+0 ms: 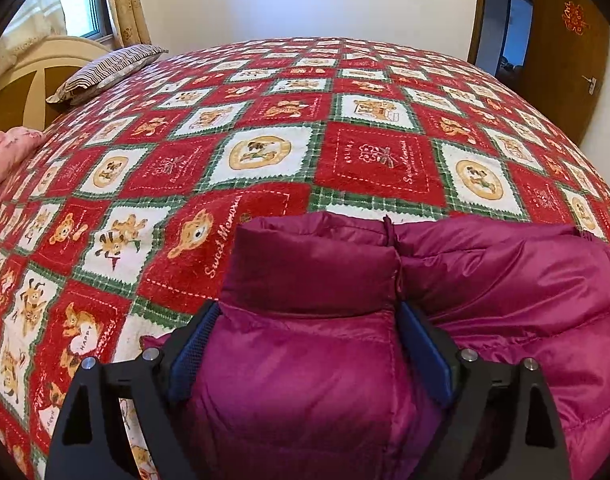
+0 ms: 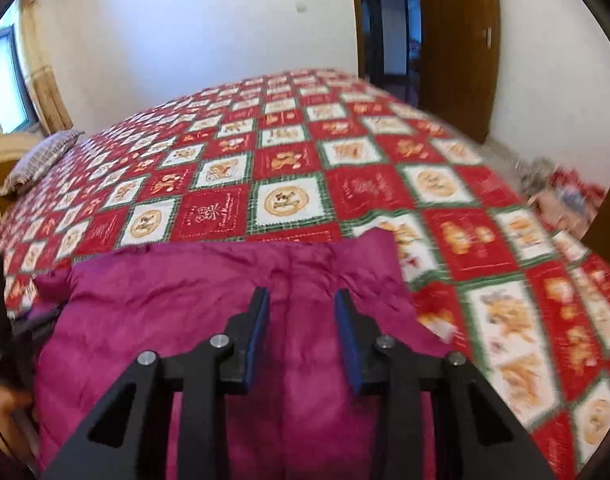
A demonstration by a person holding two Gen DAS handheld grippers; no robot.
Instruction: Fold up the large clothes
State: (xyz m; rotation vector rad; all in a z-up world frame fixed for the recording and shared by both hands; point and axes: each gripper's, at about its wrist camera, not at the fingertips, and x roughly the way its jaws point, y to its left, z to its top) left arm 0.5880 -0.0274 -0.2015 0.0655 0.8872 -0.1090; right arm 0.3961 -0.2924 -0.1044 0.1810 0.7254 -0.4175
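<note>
A magenta puffer jacket (image 1: 485,280) lies on a bed with a red, white and green patchwork blanket (image 1: 265,128). My left gripper (image 1: 309,316) has its jaws spread wide around a thick folded part of the jacket, with padding filling the gap between the blue pads. In the right wrist view the jacket (image 2: 193,292) lies flat below my right gripper (image 2: 303,300), whose jaws stand apart and hold nothing. The blanket (image 2: 345,168) spreads beyond it.
A striped pillow (image 1: 105,70) lies at the bed's far left by a cream headboard (image 1: 33,76). Pink bedding (image 1: 5,152) is at the left edge. A wooden door (image 1: 561,48) stands open at the far right. Clutter (image 2: 561,192) lies on the floor right of the bed.
</note>
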